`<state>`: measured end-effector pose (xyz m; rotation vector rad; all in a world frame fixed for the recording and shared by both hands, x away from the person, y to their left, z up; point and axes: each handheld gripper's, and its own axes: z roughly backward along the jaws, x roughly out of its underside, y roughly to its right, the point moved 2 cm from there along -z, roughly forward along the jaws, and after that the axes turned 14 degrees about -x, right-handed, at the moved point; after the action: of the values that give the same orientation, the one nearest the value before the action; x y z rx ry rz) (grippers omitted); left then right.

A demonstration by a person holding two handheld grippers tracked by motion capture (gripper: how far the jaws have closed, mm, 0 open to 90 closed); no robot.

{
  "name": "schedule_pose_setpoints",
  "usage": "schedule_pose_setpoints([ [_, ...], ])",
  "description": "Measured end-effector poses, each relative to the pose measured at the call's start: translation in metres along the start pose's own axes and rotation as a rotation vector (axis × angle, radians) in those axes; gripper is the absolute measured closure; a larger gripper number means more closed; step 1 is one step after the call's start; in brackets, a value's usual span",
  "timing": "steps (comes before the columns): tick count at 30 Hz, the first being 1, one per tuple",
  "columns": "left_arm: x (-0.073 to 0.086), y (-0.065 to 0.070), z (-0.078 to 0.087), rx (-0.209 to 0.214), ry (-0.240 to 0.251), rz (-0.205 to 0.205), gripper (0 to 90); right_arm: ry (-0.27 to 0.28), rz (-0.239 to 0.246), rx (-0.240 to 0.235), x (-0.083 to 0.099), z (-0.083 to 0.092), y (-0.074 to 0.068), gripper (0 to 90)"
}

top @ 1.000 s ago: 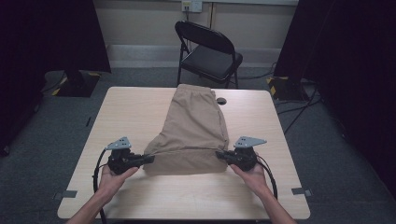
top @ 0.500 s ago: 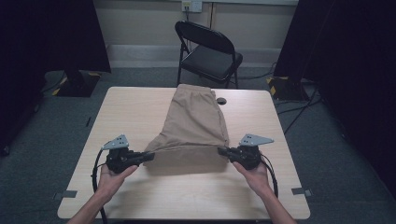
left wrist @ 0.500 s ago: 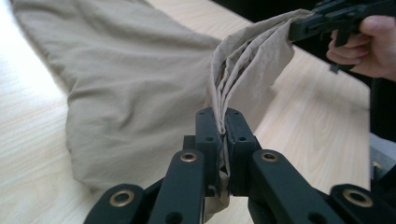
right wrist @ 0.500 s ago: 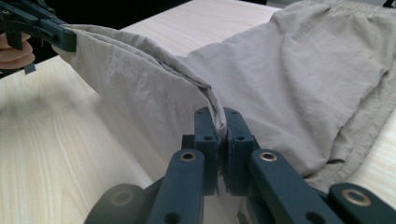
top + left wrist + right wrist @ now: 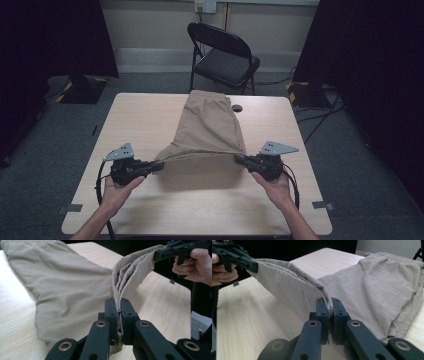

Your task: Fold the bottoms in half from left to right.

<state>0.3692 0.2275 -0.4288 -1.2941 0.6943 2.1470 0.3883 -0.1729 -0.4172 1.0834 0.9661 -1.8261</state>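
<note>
A pair of tan shorts (image 5: 210, 127) lay on the table (image 5: 150, 120), its waistband at the far edge and its near hem lifted off the wood. The left gripper (image 5: 156, 167) was clamped on the hem's left corner, and the right gripper (image 5: 240, 160) was clamped on the hem's right corner, so the cloth stretched in a raised line between the 2 tools while the rest of the garment sloped down to rest flat on the tabletop.

In the left gripper view, the left gripper (image 5: 119, 305) had both jaws pressed together on a bunched fold of the shorts (image 5: 67, 287), and the right hand (image 5: 193, 266) held the other gripper up at the far corner. In the right gripper view, the right gripper (image 5: 331, 305) likewise pinched a folded edge of the shorts (image 5: 374, 287) between closed jaws, with the left hand (image 5: 223, 271) at the upper left.

A small dark disc (image 5: 237, 108) sat on the table just beside the waistband. A black folding chair (image 5: 222, 55) stood beyond the table's far edge.
</note>
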Motion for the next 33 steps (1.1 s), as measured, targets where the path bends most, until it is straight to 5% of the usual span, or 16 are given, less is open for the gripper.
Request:
schedule_pose_setpoints([
  [24, -0.032, 0.012, 0.016, -0.027, 0.082, -0.076, 86.2, 0.045, 0.026, -0.001, -0.023, 0.018, -0.013, 86.4],
  [33, -0.042, 0.019, 0.025, -0.013, 0.117, -0.076, 86.2, 0.082, 0.048, 0.002, -0.032, 0.027, -0.018, 86.4],
])
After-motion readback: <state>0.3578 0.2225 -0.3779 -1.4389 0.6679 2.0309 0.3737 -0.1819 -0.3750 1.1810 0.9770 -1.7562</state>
